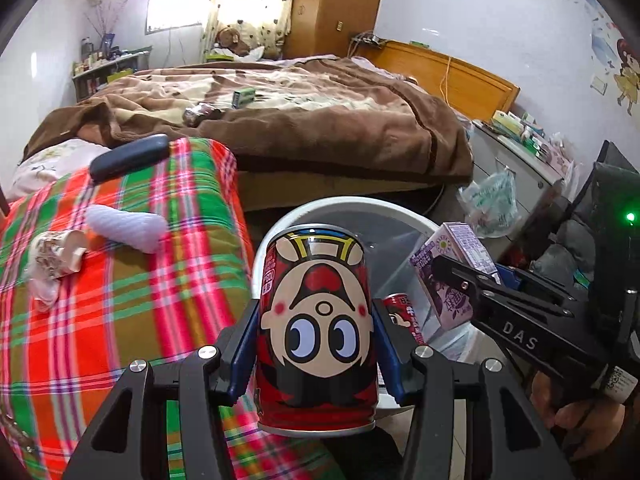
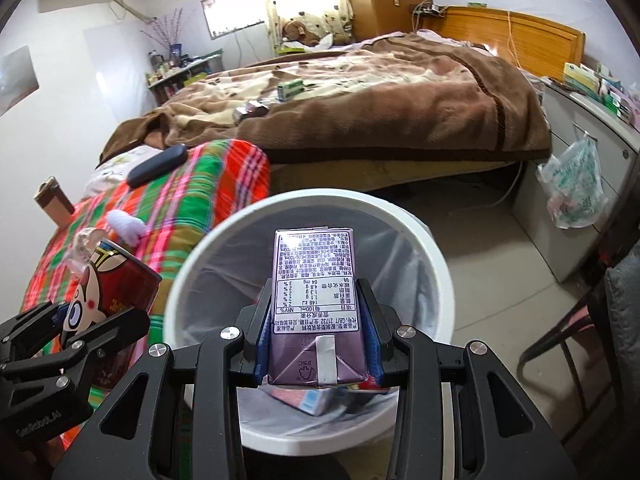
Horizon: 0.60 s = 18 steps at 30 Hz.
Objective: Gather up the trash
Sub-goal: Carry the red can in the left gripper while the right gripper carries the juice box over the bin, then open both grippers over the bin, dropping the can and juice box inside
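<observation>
My left gripper (image 1: 316,308) is shut on a red drink can (image 1: 316,264) with a cartoon face, held upside down between the blue pads. It hangs at the near left rim of a white lined trash bin (image 1: 360,204). My right gripper (image 2: 316,284) is shut on a purple drink carton (image 2: 314,256), held over the bin's mouth (image 2: 224,232). Each gripper also shows in the other's view: the right one with the carton (image 1: 460,248), the left one with the can (image 2: 120,280). Another red can (image 1: 404,312) and other packaging (image 2: 316,400) lie inside the bin.
Left of the bin, a plaid blanket (image 1: 160,288) carries a crushed paper cup (image 1: 56,256), a white wad (image 1: 128,228) and a black case (image 1: 128,156). The brown bed behind holds a green box (image 1: 243,98) and a dark wrapper (image 1: 202,114). A plastic bag (image 2: 576,184) hangs on the cabinet; a chair (image 2: 580,340) stands right.
</observation>
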Each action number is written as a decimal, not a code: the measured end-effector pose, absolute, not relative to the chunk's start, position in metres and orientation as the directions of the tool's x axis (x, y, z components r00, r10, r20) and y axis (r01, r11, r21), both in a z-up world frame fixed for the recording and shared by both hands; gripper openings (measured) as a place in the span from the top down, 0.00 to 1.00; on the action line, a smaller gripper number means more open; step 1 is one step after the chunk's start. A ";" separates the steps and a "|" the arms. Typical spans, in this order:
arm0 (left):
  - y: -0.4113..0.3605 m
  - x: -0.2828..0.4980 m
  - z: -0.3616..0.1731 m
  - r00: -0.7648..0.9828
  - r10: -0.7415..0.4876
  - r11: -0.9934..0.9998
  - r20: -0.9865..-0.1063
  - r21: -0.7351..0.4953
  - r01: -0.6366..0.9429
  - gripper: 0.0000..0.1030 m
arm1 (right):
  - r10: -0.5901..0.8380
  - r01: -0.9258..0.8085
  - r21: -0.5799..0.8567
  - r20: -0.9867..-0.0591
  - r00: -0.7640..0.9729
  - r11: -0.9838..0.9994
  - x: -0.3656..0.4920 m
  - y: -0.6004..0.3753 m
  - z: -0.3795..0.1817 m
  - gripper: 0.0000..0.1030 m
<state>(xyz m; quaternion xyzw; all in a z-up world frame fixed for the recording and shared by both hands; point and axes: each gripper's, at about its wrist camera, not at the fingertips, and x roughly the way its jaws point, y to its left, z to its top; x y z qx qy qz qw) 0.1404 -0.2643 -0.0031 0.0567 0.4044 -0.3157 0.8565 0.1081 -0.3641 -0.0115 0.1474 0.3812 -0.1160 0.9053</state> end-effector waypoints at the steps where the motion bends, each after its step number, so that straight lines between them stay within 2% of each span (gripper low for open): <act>1: -0.268 0.141 -0.005 0.470 -0.494 0.793 -0.732 -0.157 0.589 0.49 | -0.100 0.328 0.178 -0.727 0.679 0.928 0.108 -0.366 -0.013 0.63; 9: -0.279 0.144 -0.011 0.468 -0.476 0.799 -0.744 -0.144 0.583 0.49 | -0.105 0.343 0.167 -0.752 0.651 0.924 0.106 -0.374 -0.023 0.62; 10: -0.279 0.145 -0.011 0.470 -0.473 0.802 -0.745 -0.143 0.579 0.48 | -0.113 0.349 0.162 -0.753 0.649 0.923 0.106 -0.375 -0.023 0.60; 11: -0.279 0.144 -0.010 0.476 -0.469 0.805 -0.744 -0.139 0.576 0.42 | -0.115 0.352 0.162 -0.753 0.648 0.922 0.106 -0.375 -0.023 0.52; 13: -0.277 0.144 -0.009 0.486 -0.467 0.809 -0.739 -0.136 0.571 0.35 | -0.112 0.352 0.168 -0.751 0.651 0.921 0.105 -0.376 -0.022 0.43; 18: -0.270 0.145 -0.006 0.496 -0.460 0.819 -0.736 -0.137 0.557 0.35 | -0.112 0.348 0.173 -0.739 0.664 0.921 0.101 -0.373 -0.018 0.43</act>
